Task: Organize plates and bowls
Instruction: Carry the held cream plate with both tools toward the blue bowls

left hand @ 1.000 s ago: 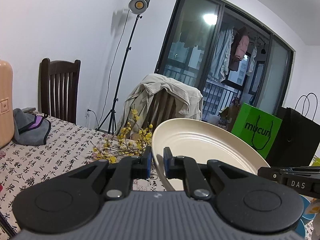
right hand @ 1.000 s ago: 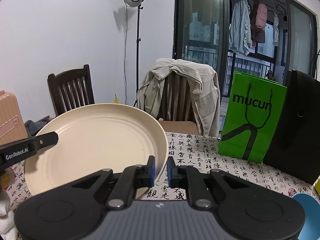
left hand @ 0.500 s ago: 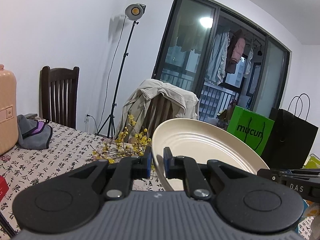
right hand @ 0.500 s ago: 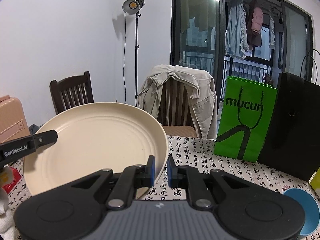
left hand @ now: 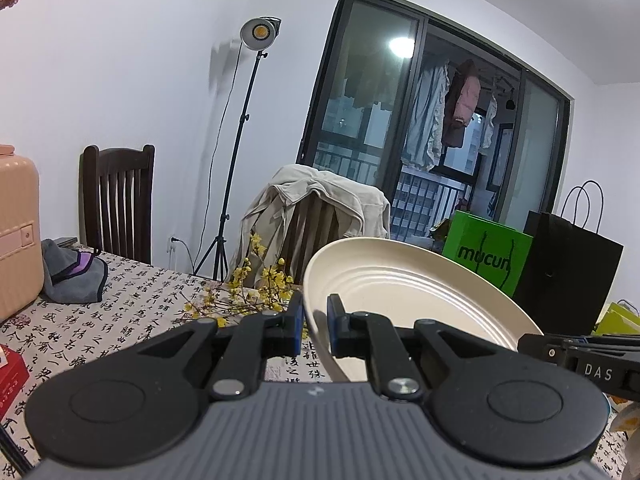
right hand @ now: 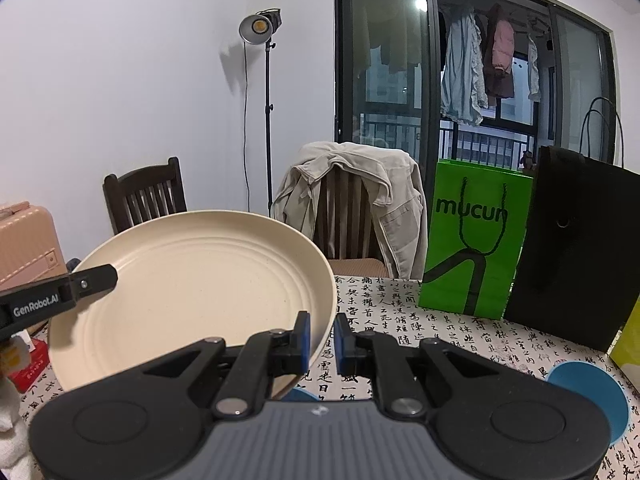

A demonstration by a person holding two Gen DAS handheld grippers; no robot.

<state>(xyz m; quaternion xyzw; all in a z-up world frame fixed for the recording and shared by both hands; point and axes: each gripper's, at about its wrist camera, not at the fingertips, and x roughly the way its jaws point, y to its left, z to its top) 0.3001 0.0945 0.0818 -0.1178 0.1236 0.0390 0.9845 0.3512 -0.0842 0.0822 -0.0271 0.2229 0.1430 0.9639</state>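
I see the cream plate (left hand: pixel 404 280) held above the tablecloth (left hand: pixel 132 304), in the lower middle of both views. My left gripper (left hand: pixel 316 326) is clamped on its left rim and my right gripper (right hand: pixel 322 334) on its right rim. A blue bowl (right hand: pixel 588 388) sits at lower right of the right view, near the green bag (right hand: pixel 472 236).

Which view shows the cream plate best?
The right wrist view: nearly the whole face of the plate shows, ridges included. In the left wrist view the plate appears edge-on, partly hidden behind the left hand-held gripper.
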